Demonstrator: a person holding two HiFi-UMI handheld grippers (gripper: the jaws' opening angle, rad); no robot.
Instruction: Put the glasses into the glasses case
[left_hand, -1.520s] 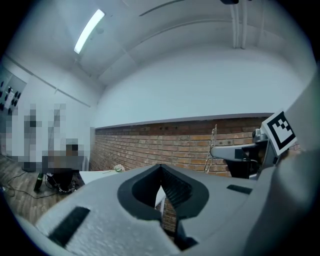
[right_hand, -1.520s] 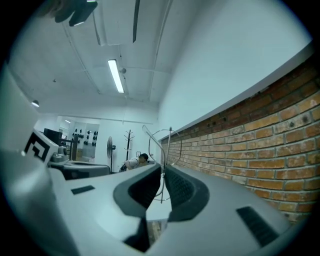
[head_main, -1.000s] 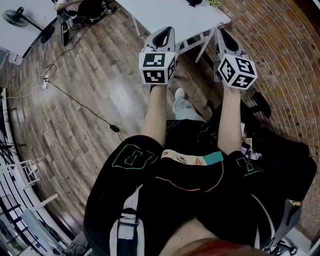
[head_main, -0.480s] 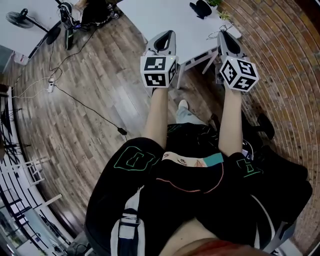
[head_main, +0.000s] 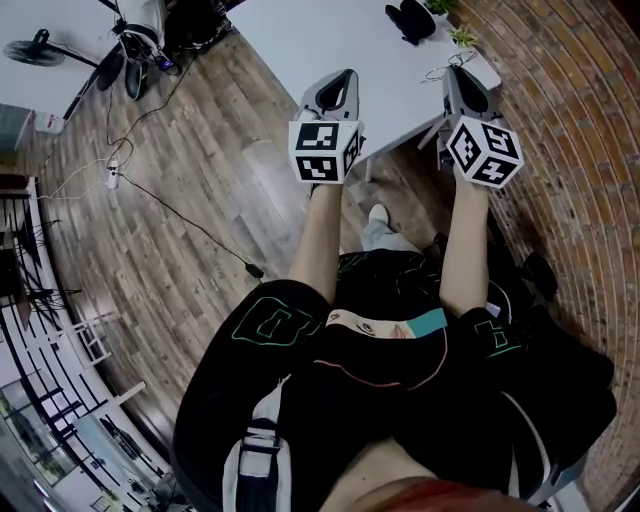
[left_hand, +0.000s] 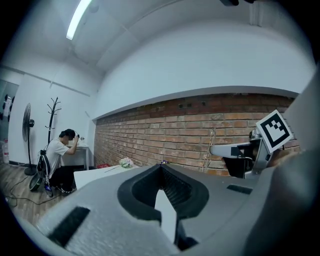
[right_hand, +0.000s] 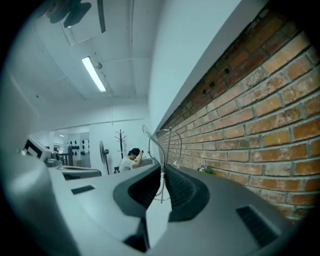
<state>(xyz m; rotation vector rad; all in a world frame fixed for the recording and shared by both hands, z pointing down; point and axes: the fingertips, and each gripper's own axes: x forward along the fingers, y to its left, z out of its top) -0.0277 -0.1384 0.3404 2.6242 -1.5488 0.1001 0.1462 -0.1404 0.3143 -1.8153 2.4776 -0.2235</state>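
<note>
Glasses (right_hand: 165, 150) upright (wire-framed) in right claw (right_hand: 163, 166)

The room was evenly bright. A ceiling tube (left_hand: 79, 18) glowed at eleven o'clock in the left gripper view. Pale glare lay on the floor (head_main: 262, 180). Both gripper views bent hard, rims black; glasses (right_hand: 162, 175) sharp, near jaws soft.

Room setting. A wood-plank floor (head_main: 200, 200) fills the left and centre of the head view, and a red brick wall (head_main: 570, 120) runs along the right. A white table (head_main: 330, 40) stands at the far end beside the brick. A black cable (head_main: 180, 215) crosses the floor, and a floor fan (head_main: 30, 48) stands far left. The left gripper view shows a coat stand (left_hand: 52, 107), a seated person (left_hand: 59, 150), a white upper wall (left_hand: 200, 65) and a ceiling strip light (left_hand: 80, 15).
</note>
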